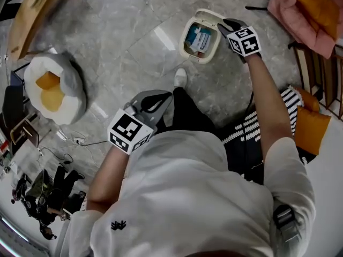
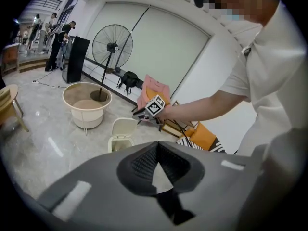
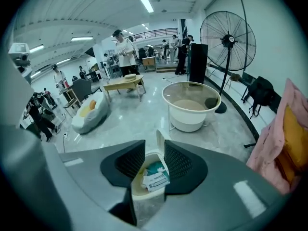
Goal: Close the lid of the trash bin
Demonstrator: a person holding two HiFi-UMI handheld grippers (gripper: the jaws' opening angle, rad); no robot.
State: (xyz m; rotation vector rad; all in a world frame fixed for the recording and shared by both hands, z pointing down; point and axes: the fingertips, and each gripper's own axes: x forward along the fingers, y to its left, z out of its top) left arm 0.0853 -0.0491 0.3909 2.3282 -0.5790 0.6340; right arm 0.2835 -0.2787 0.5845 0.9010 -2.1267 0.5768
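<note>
A small cream trash bin (image 1: 199, 39) stands on the grey floor with its lid (image 1: 210, 16) swung up. Inside lie a teal packet and white paper. My right gripper (image 1: 226, 25) hovers just right of the raised lid, pointing down at it, jaws open and empty. In the right gripper view the bin (image 3: 149, 177) and the lid (image 3: 160, 141) show through the gap of the right gripper (image 3: 154, 159). My left gripper (image 1: 162, 98) hangs lower, near my body, tips together with nothing held. From the left gripper (image 2: 156, 146) view the bin (image 2: 120, 137) sits ahead.
A round white tub (image 3: 190, 105) and a standing fan (image 3: 226, 37) are behind the bin. An egg-shaped cushion (image 1: 53, 90) lies at the left, pink cloth (image 1: 305, 9) and an orange cushion (image 1: 311, 130) at the right. My shoe (image 1: 180, 77) is near the bin.
</note>
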